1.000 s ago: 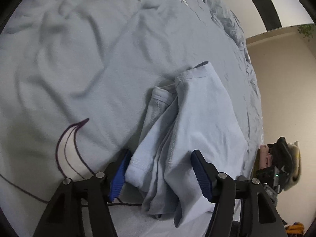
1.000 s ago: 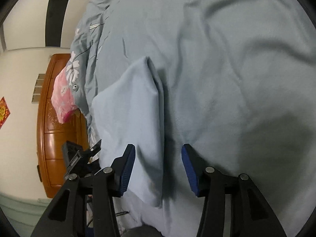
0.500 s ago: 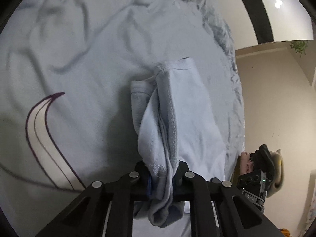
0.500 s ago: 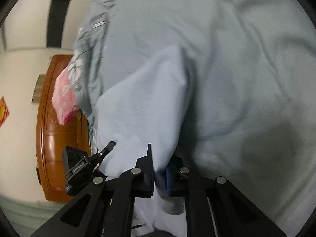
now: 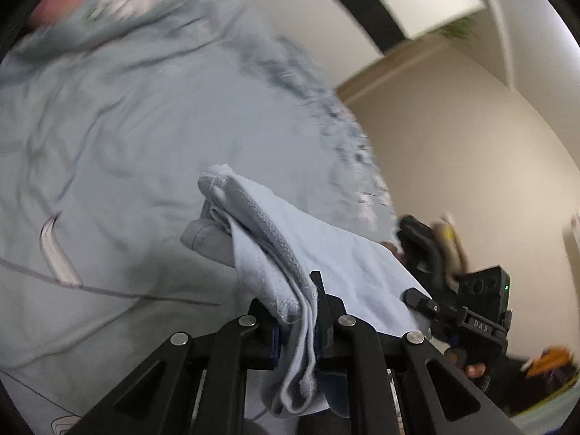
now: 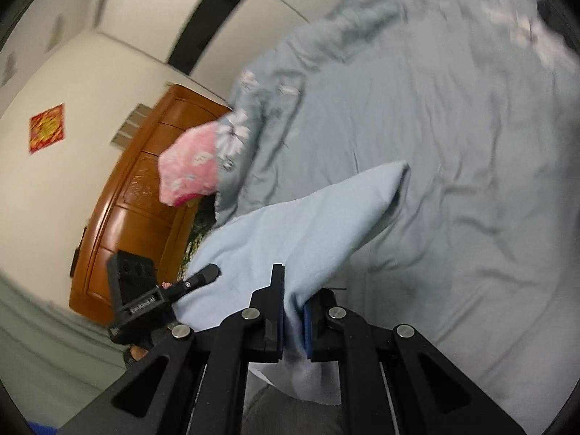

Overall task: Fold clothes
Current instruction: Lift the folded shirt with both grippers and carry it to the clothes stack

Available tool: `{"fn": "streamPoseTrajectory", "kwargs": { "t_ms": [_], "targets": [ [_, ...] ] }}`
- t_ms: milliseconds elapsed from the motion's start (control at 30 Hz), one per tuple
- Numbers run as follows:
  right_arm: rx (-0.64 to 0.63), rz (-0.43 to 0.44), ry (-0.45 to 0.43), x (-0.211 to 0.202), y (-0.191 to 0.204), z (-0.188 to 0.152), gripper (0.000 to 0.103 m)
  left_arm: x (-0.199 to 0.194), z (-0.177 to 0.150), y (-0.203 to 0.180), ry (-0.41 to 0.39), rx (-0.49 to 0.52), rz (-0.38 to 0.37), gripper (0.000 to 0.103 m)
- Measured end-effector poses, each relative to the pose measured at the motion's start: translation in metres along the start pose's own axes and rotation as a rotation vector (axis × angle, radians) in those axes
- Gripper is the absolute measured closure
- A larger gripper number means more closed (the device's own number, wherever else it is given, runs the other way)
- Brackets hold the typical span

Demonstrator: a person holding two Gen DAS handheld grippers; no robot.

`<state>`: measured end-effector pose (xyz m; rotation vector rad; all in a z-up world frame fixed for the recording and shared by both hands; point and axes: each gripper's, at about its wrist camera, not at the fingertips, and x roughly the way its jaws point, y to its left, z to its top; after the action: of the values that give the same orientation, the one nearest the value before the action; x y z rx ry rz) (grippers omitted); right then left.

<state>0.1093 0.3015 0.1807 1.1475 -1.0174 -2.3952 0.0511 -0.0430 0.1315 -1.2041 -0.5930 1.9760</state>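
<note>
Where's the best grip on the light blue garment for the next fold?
Judging by its pose, at the two near corners, as now: left gripper on the bunched hemmed edge, right gripper on the smooth folded edge. Light blue garment hangs taut between them above the bed sheet; both approach from the near side.

Grey-blue bedsheet, wrinkled, fills most of both views; dark curved line print on it at left of left wrist view. Floral-print duvet bunched along the sheet's far edge, motion-blurred. Pink floral cloth lies against the duvet, overhanging beside the carved wooden cabinet. Red-and-gold square decoration on cream wall, well apart from cabinet. Black stripe runs across the white surface above. Green foliage, blurred, near top right of left wrist view.
</note>
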Motion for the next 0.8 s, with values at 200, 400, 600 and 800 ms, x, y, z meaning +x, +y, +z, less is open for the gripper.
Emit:
{"fn": "streamPoseTrajectory", "kwargs": {
  "t_ms": [200, 400, 600, 800],
  "targets": [
    [-0.141, -0.022, -0.119, -0.099, 0.020, 0.013, 0.095, 0.017, 0.020, -0.108, -0.030, 0.164, -0.078, 0.090],
    [-0.211, -0.097, -0.255, -0.207, 0.012, 0.041, 0.095, 0.064, 0.040, -0.219, 0.011, 0.303, -0.187, 0.090],
    [-0.237, -0.245, -0.336, -0.310, -0.017, 0.082, 0.095, 0.138, 0.058, -0.336, 0.071, 0.424, -0.283, 0.090],
    [-0.213, -0.345, -0.371, -0.384, -0.064, 0.118, 0.095, 0.213, 0.061, -0.420, 0.127, 0.495, -0.343, 0.090]
  ]
}}
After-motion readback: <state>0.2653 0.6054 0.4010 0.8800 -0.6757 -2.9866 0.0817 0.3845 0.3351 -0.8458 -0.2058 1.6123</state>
